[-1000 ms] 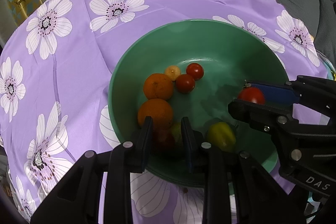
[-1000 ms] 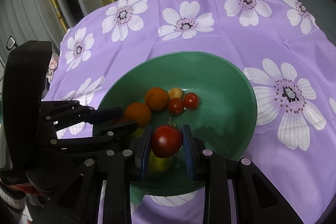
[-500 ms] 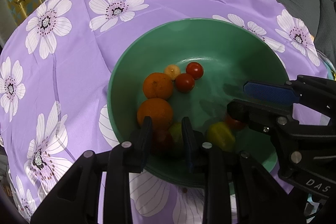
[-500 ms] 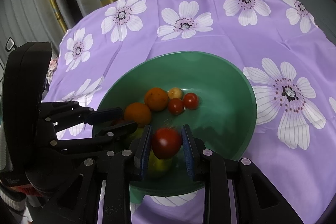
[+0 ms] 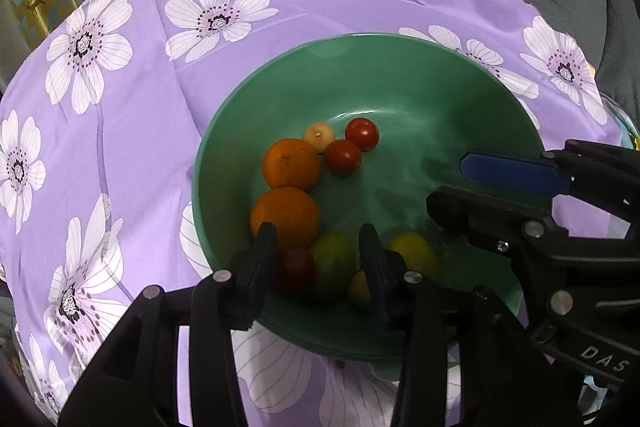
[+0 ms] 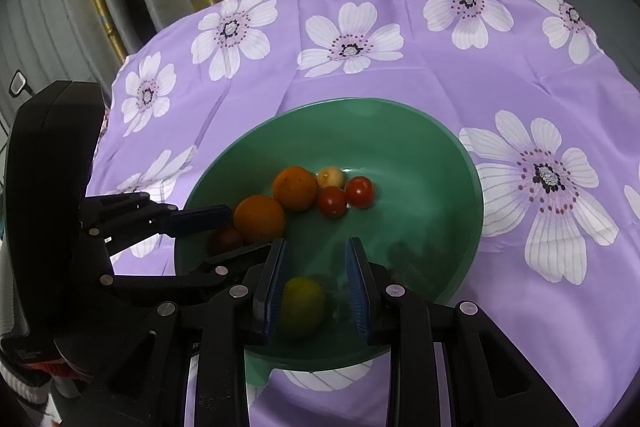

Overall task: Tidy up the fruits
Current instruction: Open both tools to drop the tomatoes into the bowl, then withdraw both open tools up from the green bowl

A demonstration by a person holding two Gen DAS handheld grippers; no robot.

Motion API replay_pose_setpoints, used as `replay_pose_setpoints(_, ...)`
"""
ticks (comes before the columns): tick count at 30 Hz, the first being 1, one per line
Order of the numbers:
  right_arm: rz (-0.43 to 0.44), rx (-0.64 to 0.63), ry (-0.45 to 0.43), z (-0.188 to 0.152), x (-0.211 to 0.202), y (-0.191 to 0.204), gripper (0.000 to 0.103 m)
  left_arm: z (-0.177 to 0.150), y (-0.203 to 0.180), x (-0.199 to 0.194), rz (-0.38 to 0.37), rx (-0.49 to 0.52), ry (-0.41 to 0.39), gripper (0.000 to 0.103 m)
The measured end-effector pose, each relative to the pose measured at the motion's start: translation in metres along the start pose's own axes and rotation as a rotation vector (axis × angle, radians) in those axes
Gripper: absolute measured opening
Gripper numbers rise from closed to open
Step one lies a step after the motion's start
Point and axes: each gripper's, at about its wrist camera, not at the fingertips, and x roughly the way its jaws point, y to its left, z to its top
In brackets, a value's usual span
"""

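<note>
Fruits (image 5: pixel 291 163) in bowl (image 5: pixel 400 75); L claw (image 5: pixel 318 241), tilted down, opening round dark red fruit (image 6: pixel 226 239); R claw (image 6: pixel 314 249) tilted down, apart, empty.

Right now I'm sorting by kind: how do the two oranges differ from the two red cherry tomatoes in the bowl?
The oranges are orange with dull skin; the cherry tomatoes are red and glossy. The oranges are clearly bigger than the tomatoes. Both pairs are round and lie loose in the green bowl.
</note>
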Motion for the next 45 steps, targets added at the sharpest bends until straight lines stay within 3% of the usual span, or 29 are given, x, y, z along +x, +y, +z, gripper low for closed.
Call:
replay_pose_setpoints(5, -0.004, 0.004, -0.005, -0.001, -0.003, -0.001, 0.035, -0.001, -0.002, -0.006, -0.008, 0.009, -0.02, 0.062)
replay_pose_setpoints(12, -0.013, 0.008, -0.003, -0.001, -0.007, -0.001, 0.039, -0.002, -0.002, -0.015, 0.011, 0.007, -0.036, 0.065)
replay_pose_setpoints(16, -0.022, 0.012, -0.015, 0.0, -0.013, -0.001, 0.049, -0.002, 0.002, -0.025, 0.026, -0.009, -0.059, 0.072)
replay_pose_setpoints(25, -0.04, 0.004, -0.037, 0.001, -0.028, 0.004, 0.052, -0.007, 0.006, -0.04, 0.067, -0.046, -0.076, 0.075)
replay_pose_setpoints(29, -0.056, 0.007, -0.041, 0.001, -0.033, 0.004, 0.053, -0.01, 0.01, -0.045, 0.089, -0.077, -0.082, 0.084)
replay_pose_setpoints(40, -0.091, -0.011, -0.051, -0.002, -0.049, 0.01, 0.055, -0.023, 0.023, -0.067, 0.164, -0.232, -0.121, 0.084)
replay_pose_setpoints(45, -0.117, -0.029, -0.032, -0.006, -0.048, 0.014, 0.055, -0.025, 0.023, -0.079, 0.173, -0.234, -0.135, 0.084)
